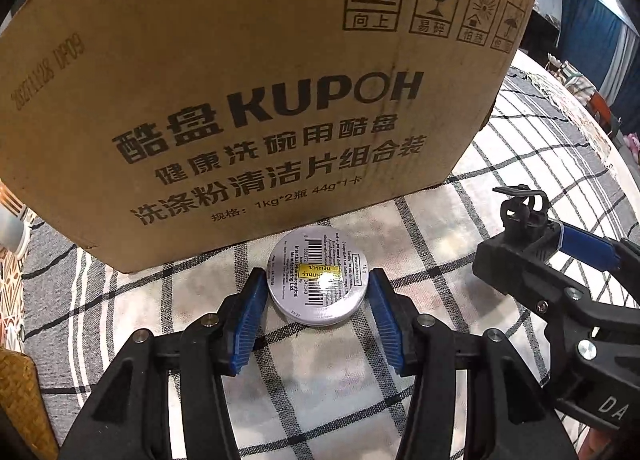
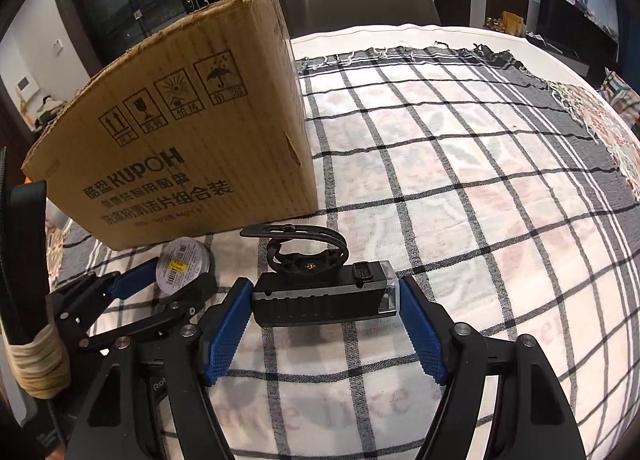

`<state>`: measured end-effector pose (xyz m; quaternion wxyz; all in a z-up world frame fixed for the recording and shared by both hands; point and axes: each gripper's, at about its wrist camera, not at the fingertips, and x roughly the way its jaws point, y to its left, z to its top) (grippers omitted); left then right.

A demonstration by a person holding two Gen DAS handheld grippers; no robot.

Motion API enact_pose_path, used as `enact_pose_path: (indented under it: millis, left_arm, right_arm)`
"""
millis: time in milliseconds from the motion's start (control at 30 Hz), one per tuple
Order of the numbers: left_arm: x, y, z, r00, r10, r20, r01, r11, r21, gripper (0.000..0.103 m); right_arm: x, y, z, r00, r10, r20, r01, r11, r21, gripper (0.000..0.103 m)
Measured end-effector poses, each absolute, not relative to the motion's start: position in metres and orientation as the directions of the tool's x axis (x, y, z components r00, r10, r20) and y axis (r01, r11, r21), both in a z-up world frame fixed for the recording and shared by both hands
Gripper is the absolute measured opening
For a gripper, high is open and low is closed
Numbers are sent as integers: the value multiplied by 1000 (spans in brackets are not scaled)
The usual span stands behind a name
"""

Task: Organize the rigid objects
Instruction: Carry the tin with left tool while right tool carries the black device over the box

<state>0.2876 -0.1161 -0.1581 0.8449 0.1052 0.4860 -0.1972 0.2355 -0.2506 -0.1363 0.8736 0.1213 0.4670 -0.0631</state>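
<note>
Both grippers have closed on their items, so the grasp step looks done; the next move probably calls for lifting each over the rim of the cardboard box (image 2: 180,140), which stands at about eleven o'clock. The left gripper (image 1: 318,280) clamps the round tin (image 1: 318,278) — lying flat, label up, no long axis. The right gripper (image 2: 324,296) holds the black bike light (image 2: 326,298) by its ends — long axis crosswise, nine to three o'clock, lens toward three, strap mount on top.

A glossy metal tin (image 1: 318,278) and matt black plastic bike light (image 2: 326,296) sit by rough corrugated cardboard box (image 1: 240,80) on woven checked cloth (image 2: 460,180).
</note>
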Motion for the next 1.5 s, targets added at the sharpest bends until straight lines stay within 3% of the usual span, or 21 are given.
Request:
enact_pose_path:
  millis: [700,1500]
  left_arm:
    - [248,-63,-101,561,-252,-788,343,938,-56,51]
    - [214,-10,-4,712,-255,-654,289,956,-58,51]
  right_arm:
    - [211,-231,-105,607,-10,-795,194,971,136,74]
    - [187,-189,-18,753,20,-658,76,990,117,74]
